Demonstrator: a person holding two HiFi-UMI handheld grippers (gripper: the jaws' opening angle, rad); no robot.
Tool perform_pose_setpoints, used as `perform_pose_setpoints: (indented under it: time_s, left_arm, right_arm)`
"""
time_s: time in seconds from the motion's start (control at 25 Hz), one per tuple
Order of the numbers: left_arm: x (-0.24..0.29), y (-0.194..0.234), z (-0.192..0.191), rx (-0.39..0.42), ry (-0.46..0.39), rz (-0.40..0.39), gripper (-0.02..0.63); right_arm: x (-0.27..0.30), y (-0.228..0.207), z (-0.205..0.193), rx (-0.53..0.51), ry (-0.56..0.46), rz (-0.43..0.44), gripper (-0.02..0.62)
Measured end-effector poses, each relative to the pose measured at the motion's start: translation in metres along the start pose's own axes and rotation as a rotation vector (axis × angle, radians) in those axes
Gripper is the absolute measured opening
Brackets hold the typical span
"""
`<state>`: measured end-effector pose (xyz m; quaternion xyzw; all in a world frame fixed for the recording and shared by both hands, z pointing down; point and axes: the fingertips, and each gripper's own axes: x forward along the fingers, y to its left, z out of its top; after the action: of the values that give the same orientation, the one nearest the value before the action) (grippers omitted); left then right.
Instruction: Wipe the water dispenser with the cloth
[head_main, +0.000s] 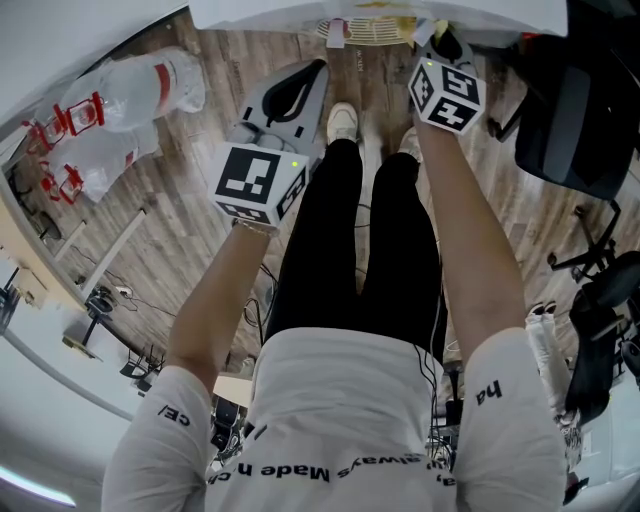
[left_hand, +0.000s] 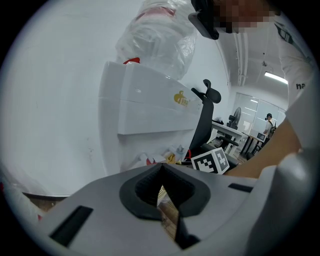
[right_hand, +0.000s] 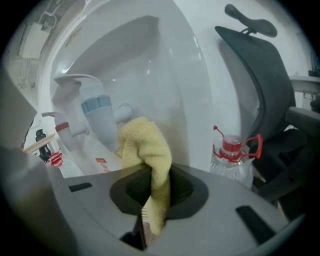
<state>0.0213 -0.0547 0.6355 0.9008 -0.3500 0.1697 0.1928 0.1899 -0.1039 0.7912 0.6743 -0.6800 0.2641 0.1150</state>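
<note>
Wood floor (head_main: 185, 185), cloth (right_hand: 146, 145) in right tongs (right_hand: 150, 197)

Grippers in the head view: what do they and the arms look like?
Left gripper and right gripper: grey moulded shells with black jaw pads, each carrying a white cube of black square markers with a small green light. Short white T-shirt sleeves with black lettering; forearms bare.

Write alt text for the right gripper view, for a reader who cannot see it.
The right gripper, shut on a yellow cloth, holds it close to the tap recess of the white water dispenser, beside the blue tap. A red tap shows further left; a red-capped water bottle and a black office chair stand to the right.
</note>
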Motion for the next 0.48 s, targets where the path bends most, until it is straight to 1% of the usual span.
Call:
perform_pose_setpoints:
  time_s: [0.48]
  left_arm:
    - [0.005, -0.006, 0.006, 0.005, -0.007, -0.005, 0.017]
  right_arm:
    - [-0.011, -0.011, -0.003, 0.074, -0.001, -0.050, 0.055]
